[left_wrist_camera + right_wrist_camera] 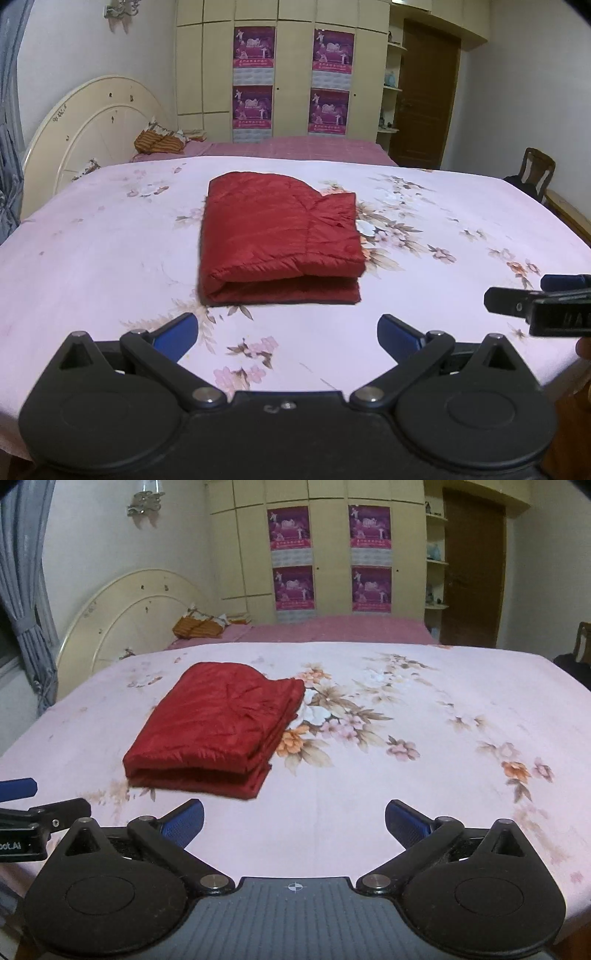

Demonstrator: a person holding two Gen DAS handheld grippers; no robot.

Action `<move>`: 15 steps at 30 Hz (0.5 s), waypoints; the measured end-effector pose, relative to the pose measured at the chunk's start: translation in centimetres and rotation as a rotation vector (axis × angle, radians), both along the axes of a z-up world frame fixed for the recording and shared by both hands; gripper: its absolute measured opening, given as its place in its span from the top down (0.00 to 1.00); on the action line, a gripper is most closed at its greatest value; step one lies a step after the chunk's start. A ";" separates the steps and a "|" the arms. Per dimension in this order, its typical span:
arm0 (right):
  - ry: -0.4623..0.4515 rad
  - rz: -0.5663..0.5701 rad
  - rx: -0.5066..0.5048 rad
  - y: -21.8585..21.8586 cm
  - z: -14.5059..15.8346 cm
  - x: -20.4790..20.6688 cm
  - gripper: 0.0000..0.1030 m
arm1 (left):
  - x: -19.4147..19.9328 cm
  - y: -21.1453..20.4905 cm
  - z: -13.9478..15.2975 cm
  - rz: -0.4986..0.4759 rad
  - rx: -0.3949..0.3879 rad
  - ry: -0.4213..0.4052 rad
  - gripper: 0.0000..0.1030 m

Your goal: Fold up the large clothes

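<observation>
**Folded red jacket on the floral sheet, both tongs spread wide**

We read little writing here. On the body of the left gripper, seen at the left edge of the right wrist view, white letters spell "oot.AI", with the start cut off by the frame. On the right gripper's body, at the right edge of the left wrist view, faint letters show but we cannot make them out. The four purple posters (291,528) on the far wardrobe (332,494) carry lines of text too small to read.

Our left gripper (288,334) is released, its blue-padded fingers (176,334) spread far apart over the pink floral sheet (92,258), holding nothing and touching nothing. Our right gripper (294,821) is likewise released and wide, its pads clear of the cloth.

The red quilted jacket (277,236) lies folded into a thick rectangle in the middle of the sheet, its folded edge nearest us, just beyond the left fingertips and to the left of the right ones.

A cream rounded headboard (136,620) stands far left, a brown door (424,96) far right.
</observation>
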State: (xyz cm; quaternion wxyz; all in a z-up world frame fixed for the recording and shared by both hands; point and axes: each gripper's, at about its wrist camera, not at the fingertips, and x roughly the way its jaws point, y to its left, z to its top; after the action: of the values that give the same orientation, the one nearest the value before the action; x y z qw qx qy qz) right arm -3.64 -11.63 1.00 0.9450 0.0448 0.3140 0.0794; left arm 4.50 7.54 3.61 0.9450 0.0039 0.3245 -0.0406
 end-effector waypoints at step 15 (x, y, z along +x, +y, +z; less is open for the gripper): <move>-0.056 0.007 -0.023 0.0 1.8 -5.5 0.00 | -3.9 -1.1 1.6 0.003 0.010 -0.076 0.00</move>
State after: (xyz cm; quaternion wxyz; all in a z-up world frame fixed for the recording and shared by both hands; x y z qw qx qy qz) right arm -9.17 -11.67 2.78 0.9536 0.0307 0.2887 0.0803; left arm 0.63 6.45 5.20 0.9567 0.0098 0.2885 -0.0372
